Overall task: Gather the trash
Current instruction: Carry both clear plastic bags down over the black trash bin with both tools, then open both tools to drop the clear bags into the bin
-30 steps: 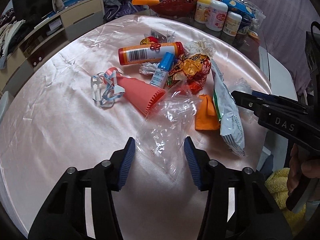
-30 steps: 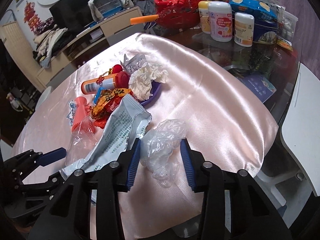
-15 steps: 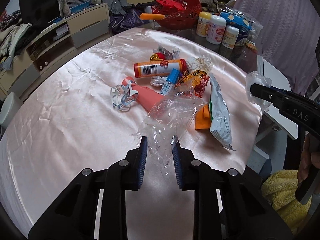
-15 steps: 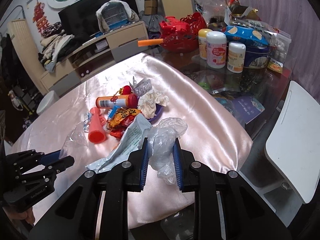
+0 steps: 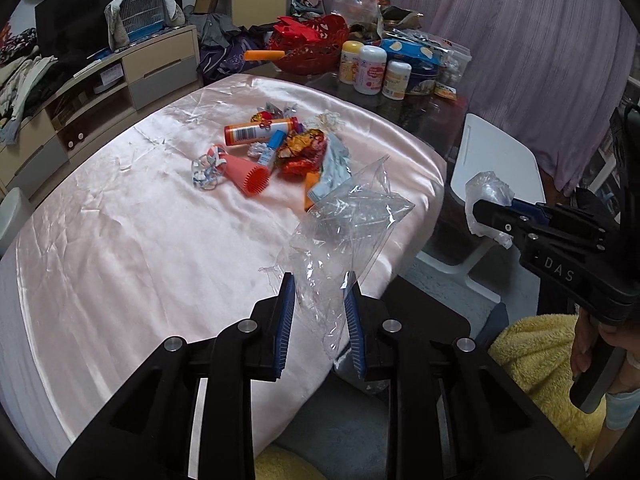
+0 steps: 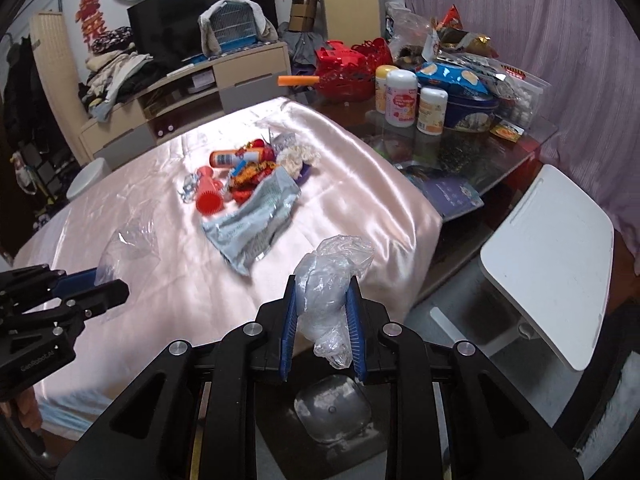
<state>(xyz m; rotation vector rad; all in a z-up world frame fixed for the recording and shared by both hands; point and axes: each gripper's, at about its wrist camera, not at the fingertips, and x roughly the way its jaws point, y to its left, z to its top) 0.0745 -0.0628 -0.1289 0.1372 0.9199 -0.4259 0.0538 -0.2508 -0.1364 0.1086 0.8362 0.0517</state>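
Note:
My left gripper is shut on a clear plastic bag, lifted off the pink tablecloth near its front edge. My right gripper is shut on a crumpled clear plastic wad, held above the table's near corner. Each gripper shows in the other's view: the right gripper with its wad, the left gripper with its bag. A pile of trash stays on the cloth: an orange tube, a red ridged cup, candy wrappers and a silver snack bag.
A white stool stands to the right of the table. Below the right gripper a grey lidded bin sits on the floor. Jars, a tin and a red basket crowd the table's far end. A hand holds the right gripper's handle.
Both grippers closed on their plastic pieces, then lifted and drew back from the trash pile toward the table's near edge, carrying the plastic off the cloth.

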